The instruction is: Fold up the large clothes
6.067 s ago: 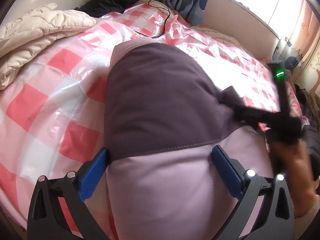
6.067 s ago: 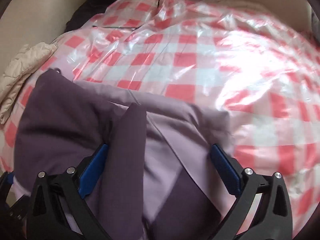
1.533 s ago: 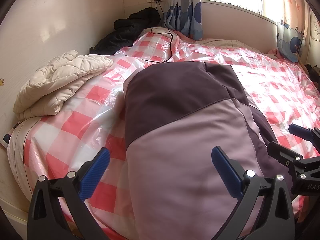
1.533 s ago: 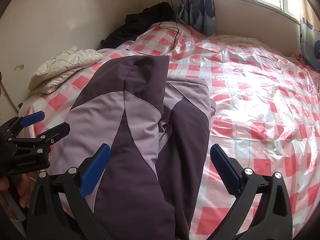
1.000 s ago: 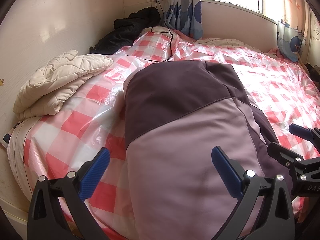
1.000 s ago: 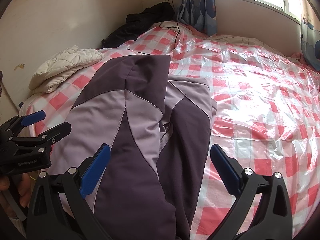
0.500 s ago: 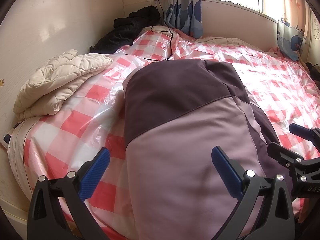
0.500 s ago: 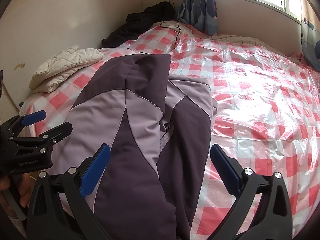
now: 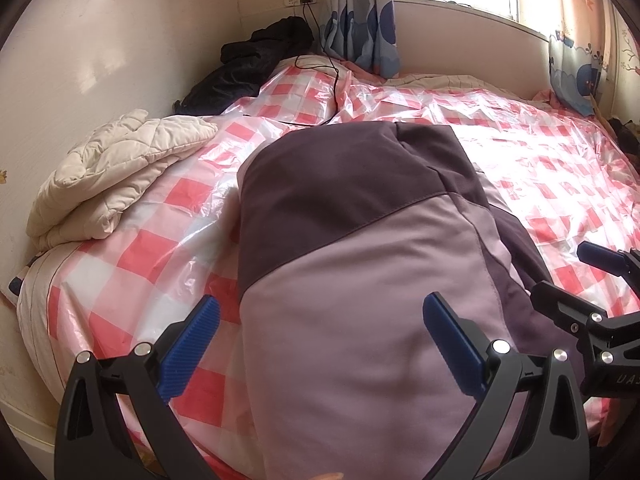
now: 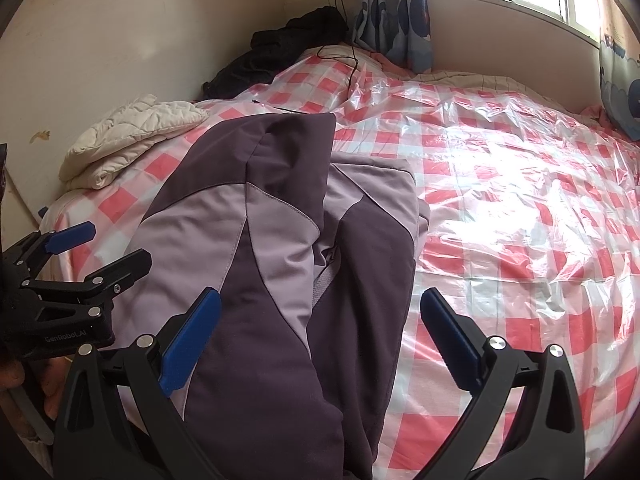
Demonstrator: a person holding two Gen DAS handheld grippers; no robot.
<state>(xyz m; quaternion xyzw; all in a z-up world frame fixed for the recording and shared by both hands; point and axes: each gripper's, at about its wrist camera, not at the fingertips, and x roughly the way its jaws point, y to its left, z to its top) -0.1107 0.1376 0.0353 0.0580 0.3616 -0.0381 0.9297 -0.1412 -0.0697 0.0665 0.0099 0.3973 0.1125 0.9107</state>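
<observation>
1. Left wrist view: the left gripper (image 9: 320,344) hangs released, its blue fingers (image 9: 192,344) wide apart and grasping nothing, just above the near end of the purple jacket (image 9: 352,240). The jacket lies lengthwise on the bed (image 9: 120,264), its dark half toward the window end and its pale half nearest the camera. The right gripper (image 9: 600,280) shows beside the jacket's right edge, also spread.

2. Right wrist view: the right gripper (image 10: 320,340) is likewise released, empty, over the jacket's (image 10: 280,248) near right part. Here the jacket looks already narrowed, with panels lapped inward along its length.

3. Judgement: the next fold is probably end to end. Each gripper should pinch a near corner through all layers, lift together, and carry it evenly to the jacket's far edge, so the lapped panels do not slide open on the slick cover.

4. Surface: a glossy red-and-white checked plastic sheet (image 10: 520,200) covers the bed, crinkled right of the jacket.

5. Room: a cream quilt (image 9: 112,176) lies left of the jacket; black clothing (image 10: 280,52), a cable, and blue curtains (image 10: 396,8) lie beyond it.
</observation>
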